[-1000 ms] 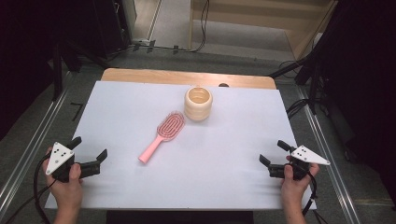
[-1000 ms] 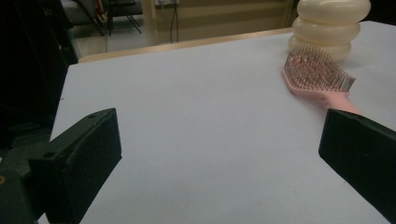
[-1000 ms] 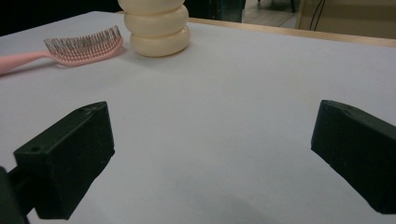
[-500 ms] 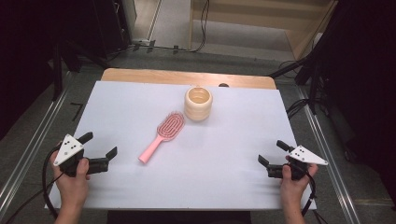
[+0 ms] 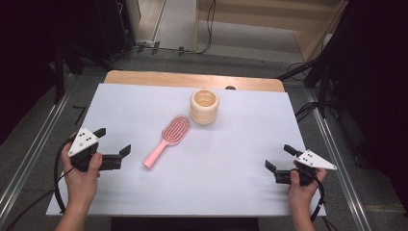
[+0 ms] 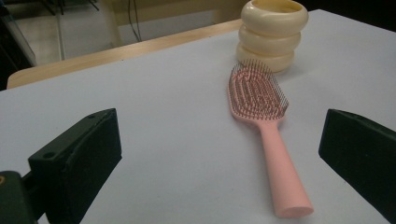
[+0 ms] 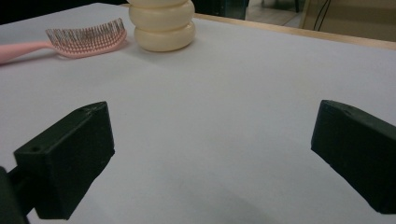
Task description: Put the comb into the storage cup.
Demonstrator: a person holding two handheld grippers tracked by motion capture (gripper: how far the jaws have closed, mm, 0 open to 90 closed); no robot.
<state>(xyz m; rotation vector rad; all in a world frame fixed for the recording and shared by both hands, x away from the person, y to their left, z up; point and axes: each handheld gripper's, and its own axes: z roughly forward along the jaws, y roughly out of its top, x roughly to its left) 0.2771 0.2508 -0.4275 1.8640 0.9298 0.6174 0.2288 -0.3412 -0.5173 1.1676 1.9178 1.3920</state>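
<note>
The pink hairbrush [image 5: 167,140] lies bristles-up near the table's [image 5: 231,187] middle, just beside the cream ribbed cup [image 5: 204,106], looking light and rigid, best pinched across its smooth handle, while left gripper [image 5: 113,154] and right gripper [image 5: 277,163] gape wide, empty

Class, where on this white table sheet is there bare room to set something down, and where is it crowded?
Free: the wide patch between the pink plastic hairbrush and the right hand-held gripper, and the near strip between both hands. Crowded: the far middle, where the brush head lies close beside the cream ribbed cup.
</note>
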